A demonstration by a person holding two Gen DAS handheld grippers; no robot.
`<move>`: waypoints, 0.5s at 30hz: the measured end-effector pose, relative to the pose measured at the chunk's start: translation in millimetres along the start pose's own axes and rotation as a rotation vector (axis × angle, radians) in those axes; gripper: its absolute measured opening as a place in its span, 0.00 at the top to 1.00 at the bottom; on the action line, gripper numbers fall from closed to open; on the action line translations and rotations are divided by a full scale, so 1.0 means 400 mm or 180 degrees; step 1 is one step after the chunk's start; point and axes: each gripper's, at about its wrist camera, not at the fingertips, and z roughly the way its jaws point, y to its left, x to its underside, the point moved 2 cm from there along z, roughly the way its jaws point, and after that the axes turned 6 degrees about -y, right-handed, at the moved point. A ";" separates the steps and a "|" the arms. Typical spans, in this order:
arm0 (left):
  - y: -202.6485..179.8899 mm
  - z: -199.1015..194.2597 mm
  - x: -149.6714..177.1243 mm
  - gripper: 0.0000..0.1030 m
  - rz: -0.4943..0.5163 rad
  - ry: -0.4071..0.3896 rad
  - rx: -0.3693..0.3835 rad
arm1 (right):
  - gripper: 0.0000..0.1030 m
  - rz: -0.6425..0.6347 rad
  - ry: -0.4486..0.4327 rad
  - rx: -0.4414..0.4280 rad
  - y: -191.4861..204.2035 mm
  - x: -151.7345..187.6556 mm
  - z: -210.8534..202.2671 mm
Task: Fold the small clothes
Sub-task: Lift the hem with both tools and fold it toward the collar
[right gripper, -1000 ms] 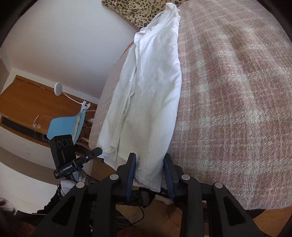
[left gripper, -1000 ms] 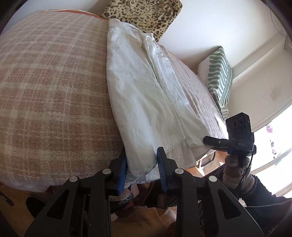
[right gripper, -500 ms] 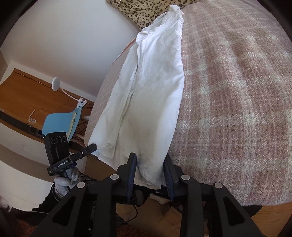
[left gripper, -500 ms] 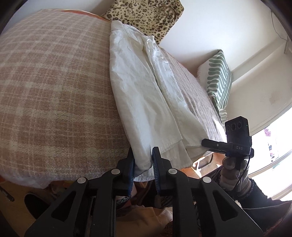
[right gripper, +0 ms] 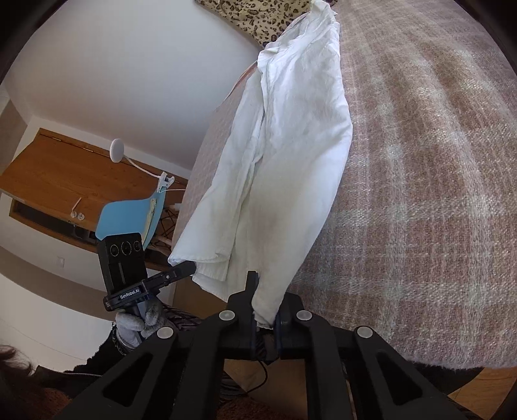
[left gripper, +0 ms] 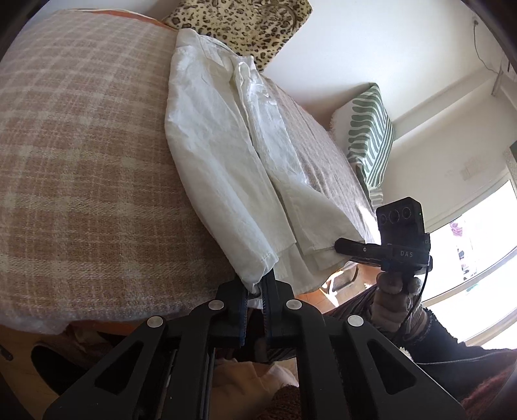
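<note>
A white shirt (left gripper: 223, 155) lies lengthwise on a pink plaid bed cover (left gripper: 80, 168), folded into a long narrow strip. My left gripper (left gripper: 255, 286) is shut on the shirt's near left hem corner at the bed's front edge. In the right wrist view my right gripper (right gripper: 265, 310) is shut on the other near corner of the white shirt (right gripper: 287, 168). Each gripper shows in the other's view: the right gripper (left gripper: 337, 248) with its tip at the hem, the left gripper (right gripper: 190, 268) likewise. The hem hangs slightly off the bed cover (right gripper: 420, 194).
A leopard-print cushion (left gripper: 242, 22) sits at the bed's far end and a green striped pillow (left gripper: 368, 135) leans on the wall. A blue chair (right gripper: 129, 219) and a wooden desk (right gripper: 58, 181) stand off the bed's side. A bright window (left gripper: 478, 245) is at the right.
Both grippers closed from open onto the shirt's near hem corners. The fabric at the hem has gathered and lifted slightly between the pads.
</note>
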 end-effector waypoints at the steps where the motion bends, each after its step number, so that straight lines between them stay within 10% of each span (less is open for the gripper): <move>1: -0.006 -0.006 -0.008 0.94 0.0004 -0.0037 0.0035 | 0.95 0.0012 -0.0040 -0.0045 0.002 -0.006 -0.008; 15: -0.060 -0.005 -0.150 0.95 0.0125 -0.0386 0.0142 | 0.95 0.0064 -0.0378 -0.0225 0.053 -0.132 -0.020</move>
